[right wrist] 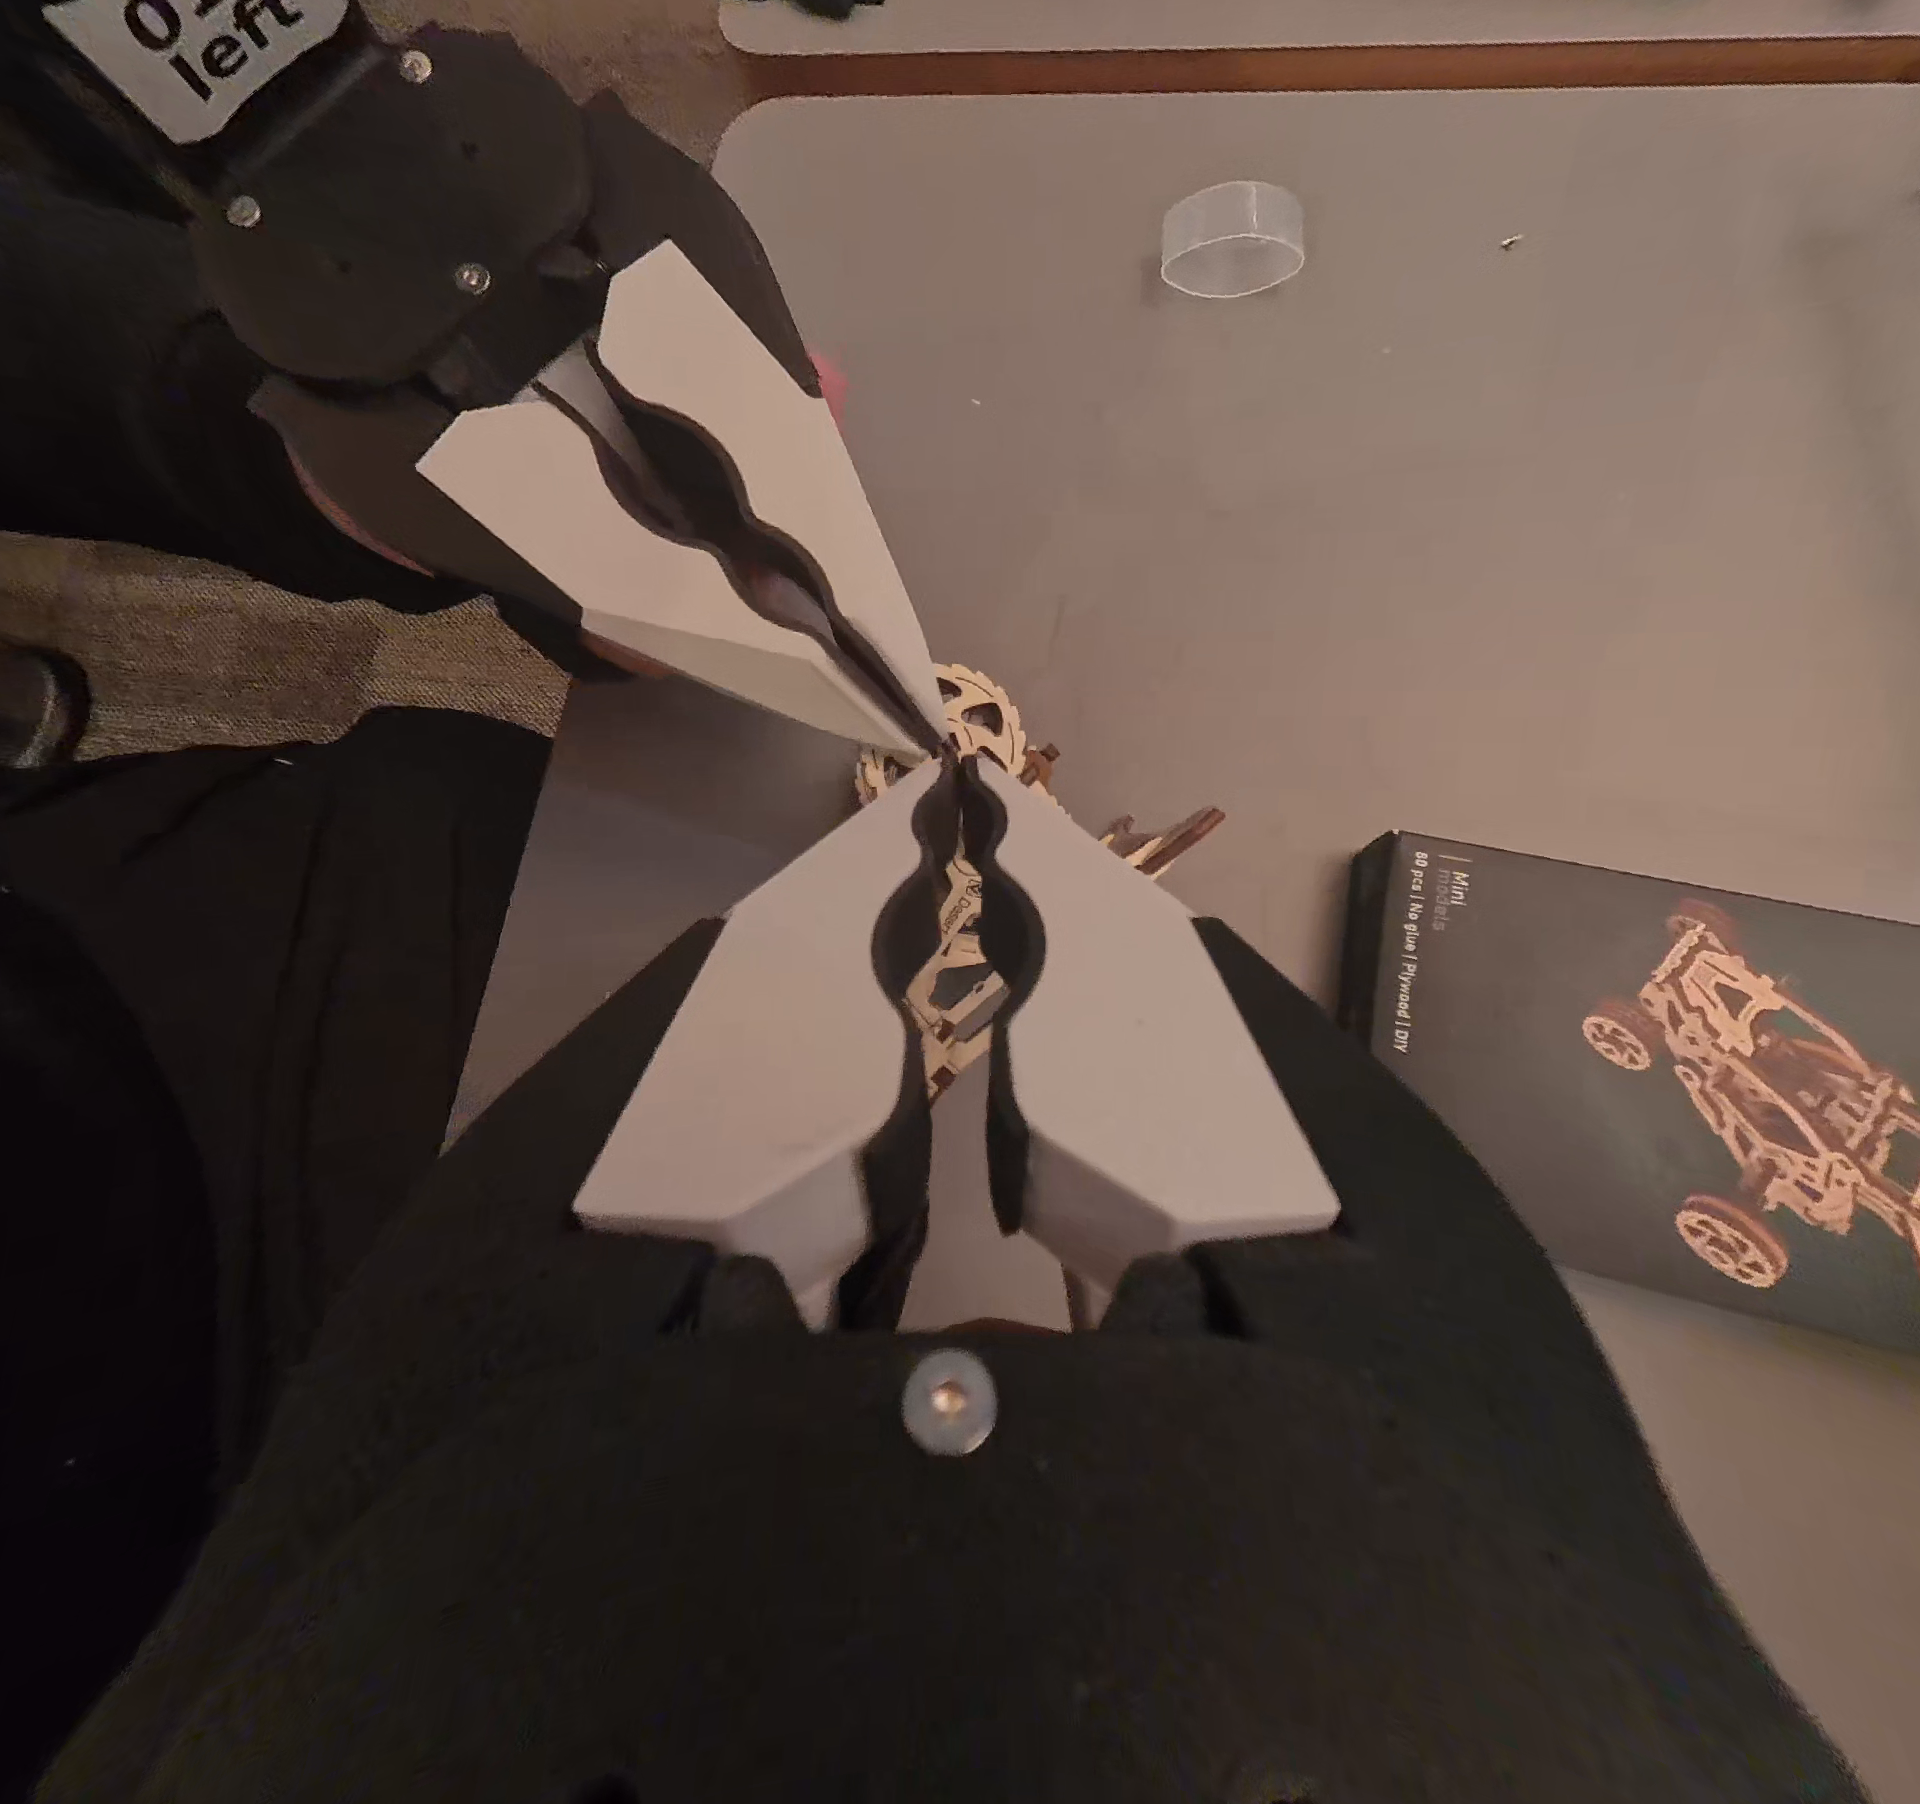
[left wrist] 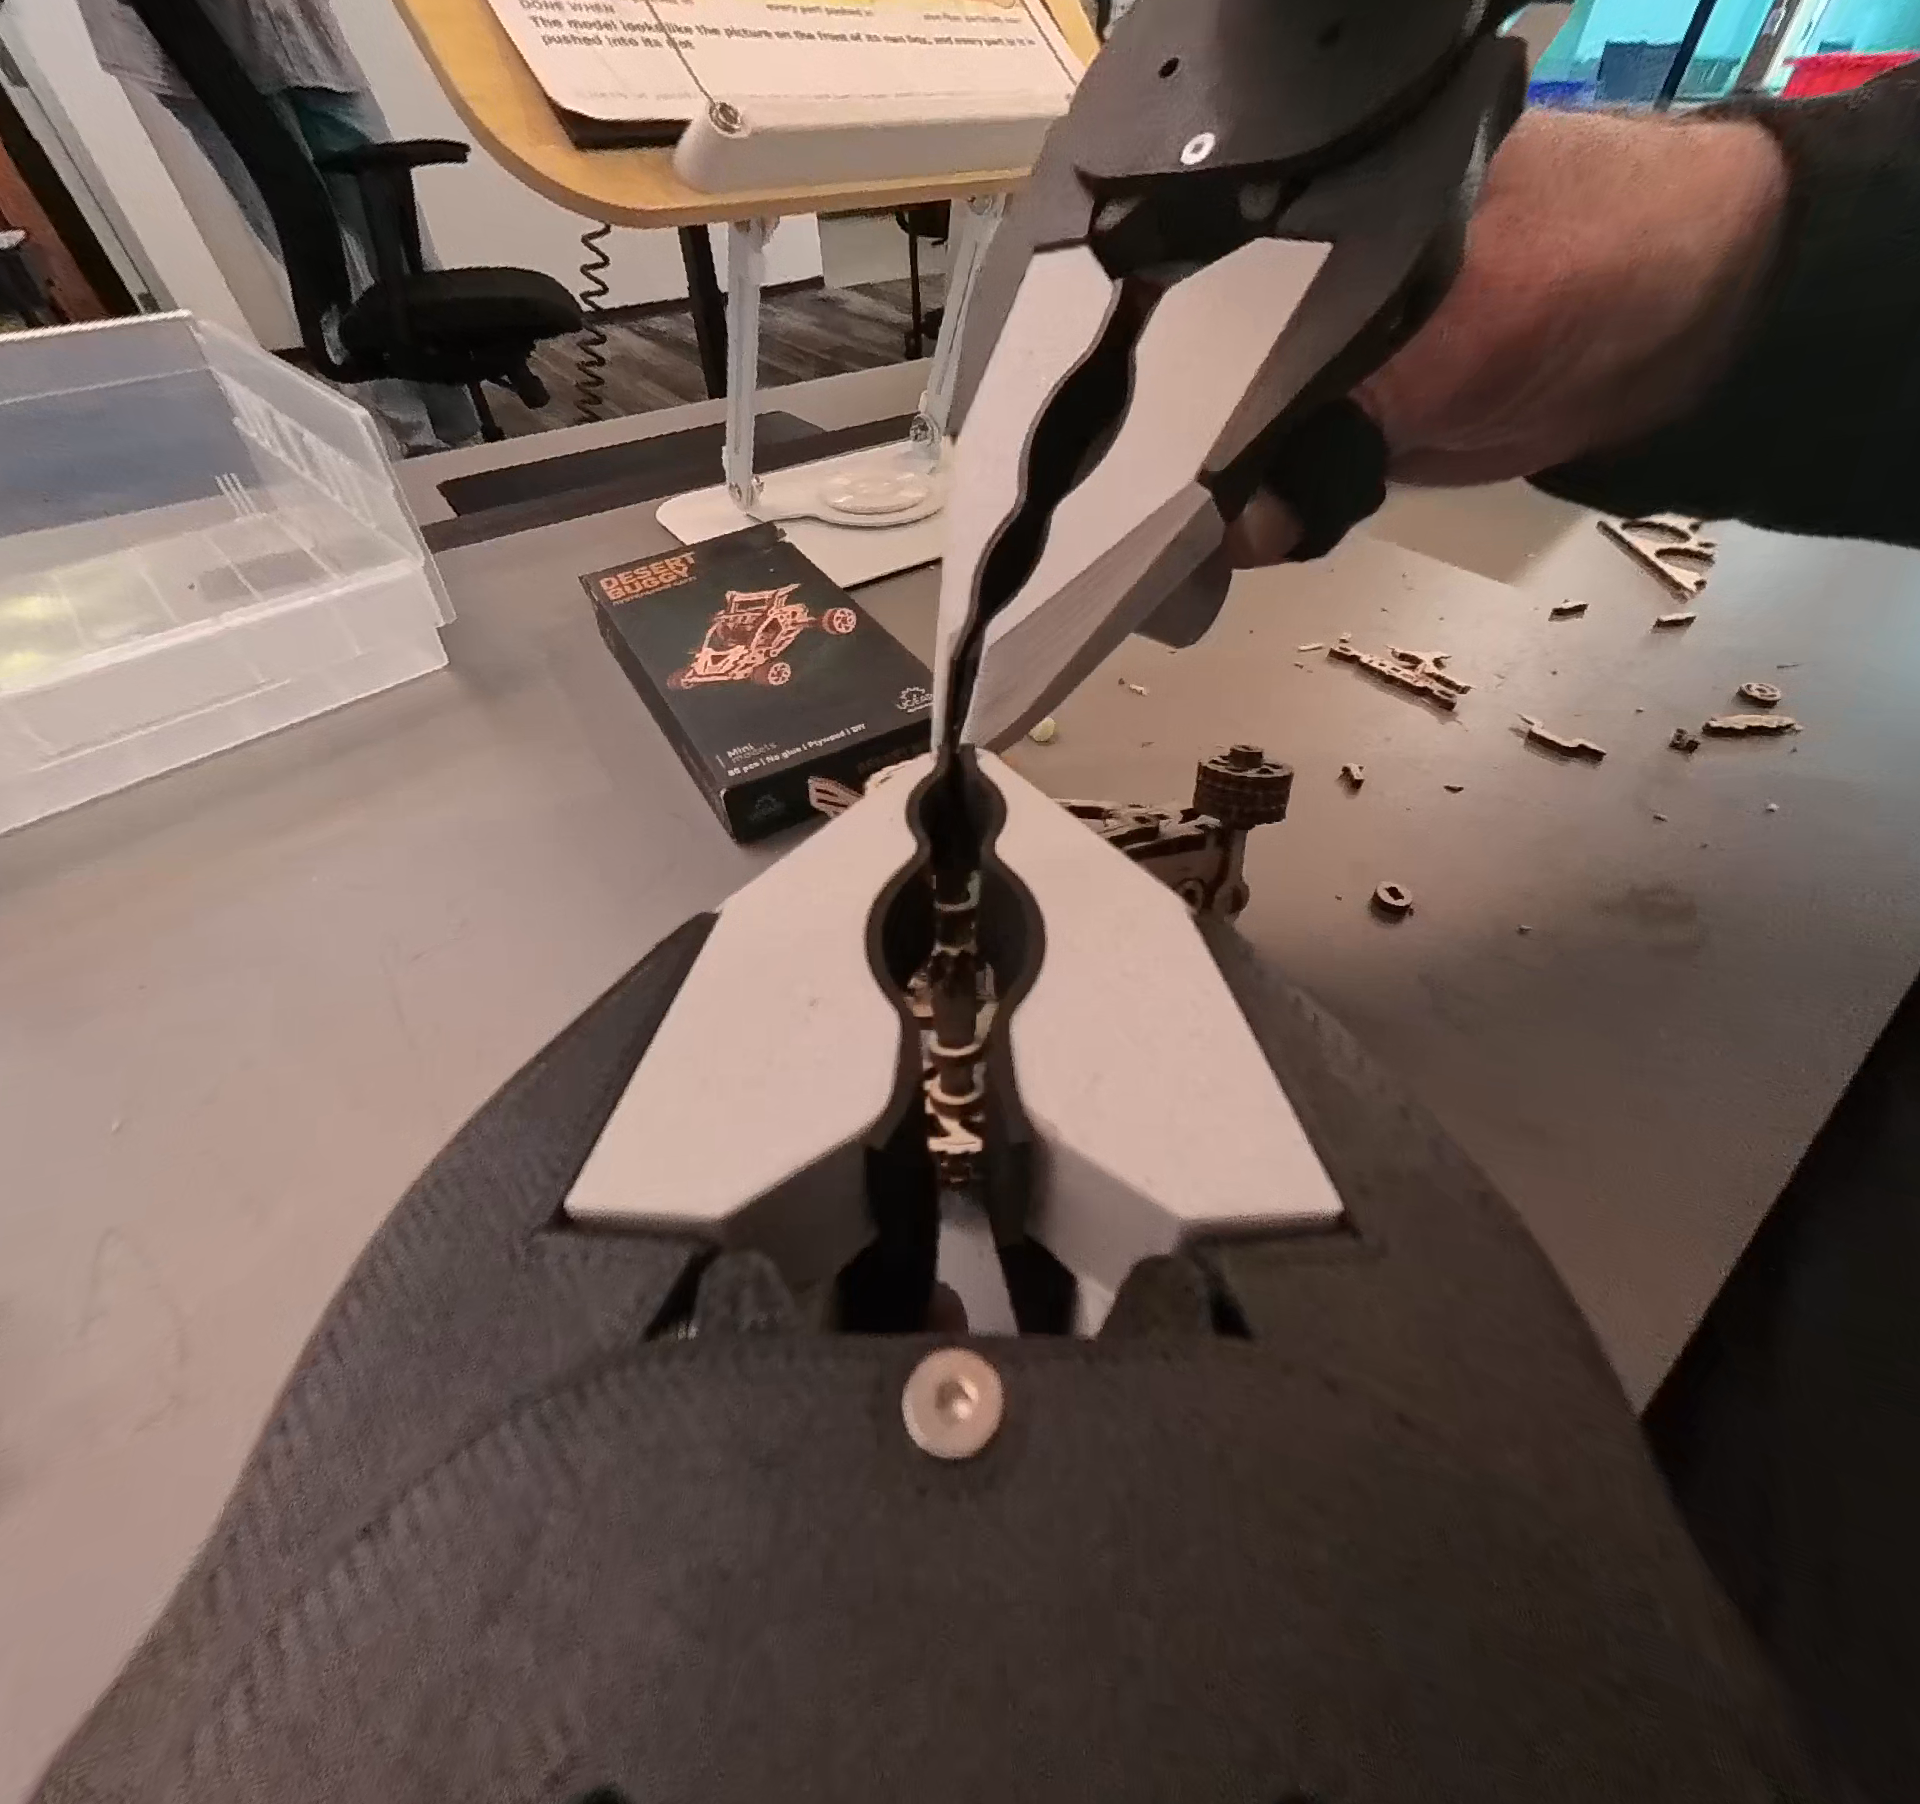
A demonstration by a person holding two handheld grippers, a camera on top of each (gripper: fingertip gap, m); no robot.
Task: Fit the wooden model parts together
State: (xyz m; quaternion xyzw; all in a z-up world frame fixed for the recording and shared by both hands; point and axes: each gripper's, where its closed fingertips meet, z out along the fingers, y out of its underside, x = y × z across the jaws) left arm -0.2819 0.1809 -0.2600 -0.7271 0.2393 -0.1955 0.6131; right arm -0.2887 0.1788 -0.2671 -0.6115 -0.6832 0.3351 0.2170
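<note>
- Left gripper [left wrist: 951, 767], grey wedge-shaped fingers w/ wavy black inner pads on a black ribbed body: jaws closed on the pale laser-cut plywood buggy model [left wrist: 1195, 835], seen edge-on betw. the pads.
- Right gripper [right wrist: 956, 767], same build: fingers nearly together, tips meeting the left's at the model; whether it pinches a part — cannot tell.
- Model sits low over the smooth grey tabletop [right wrist: 1351, 507], near the dark printed cardboard box [left wrist: 753, 679]; spoked wheel [right wrist: 977, 715] just past the tips.
- Loose plywood offcuts [left wrist: 1403, 674], thin and jagged, lie well to the right.
- Risk: thin ply likely snaps if pressed off-axis; smooth pads may let the piece twist; crowded tips hide the slot, so misalignment prob.
</note>
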